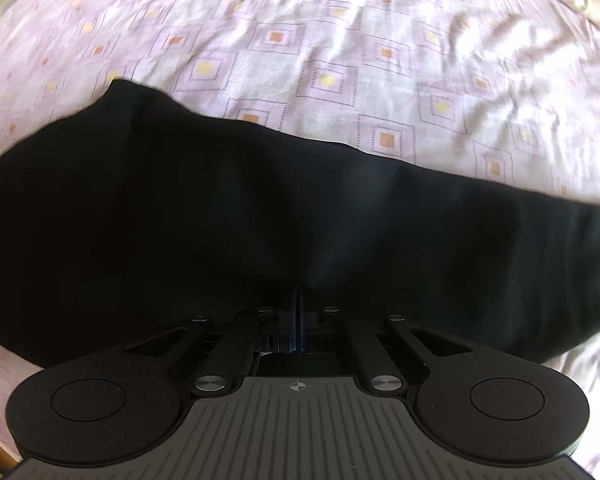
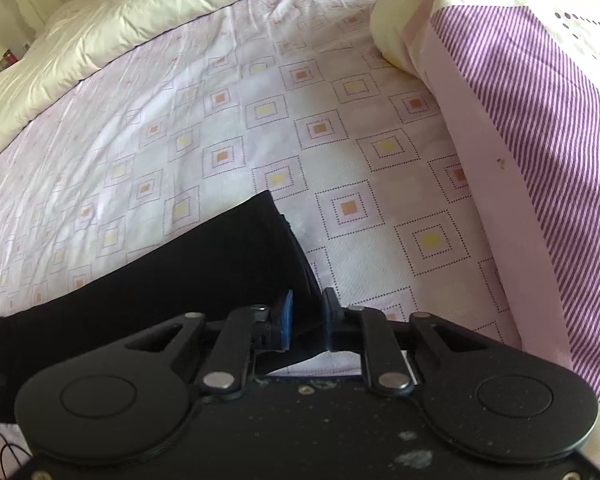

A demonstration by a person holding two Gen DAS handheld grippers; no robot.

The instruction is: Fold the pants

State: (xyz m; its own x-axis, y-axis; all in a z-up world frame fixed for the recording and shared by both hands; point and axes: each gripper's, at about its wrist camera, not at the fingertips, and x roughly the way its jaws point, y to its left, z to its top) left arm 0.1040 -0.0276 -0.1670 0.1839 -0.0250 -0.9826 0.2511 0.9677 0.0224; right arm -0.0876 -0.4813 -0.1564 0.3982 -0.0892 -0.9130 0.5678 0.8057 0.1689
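We've got black pants (image 1: 260, 216) stretched in a long band across the bed, on a pale pink sheet (image 1: 340, 60) printed with little squares. The left hand-held gripper (image 1: 299, 304) is pinched tight on the cloth. The right hand-held gripper (image 2: 308, 312) is narrow, with the hem end of the pants (image 2: 220, 256) between its blue pads. Only the right view shows the striped purple pillow (image 2: 540, 120) beside the hem and a cream duvet (image 2: 120, 24) beyond it.
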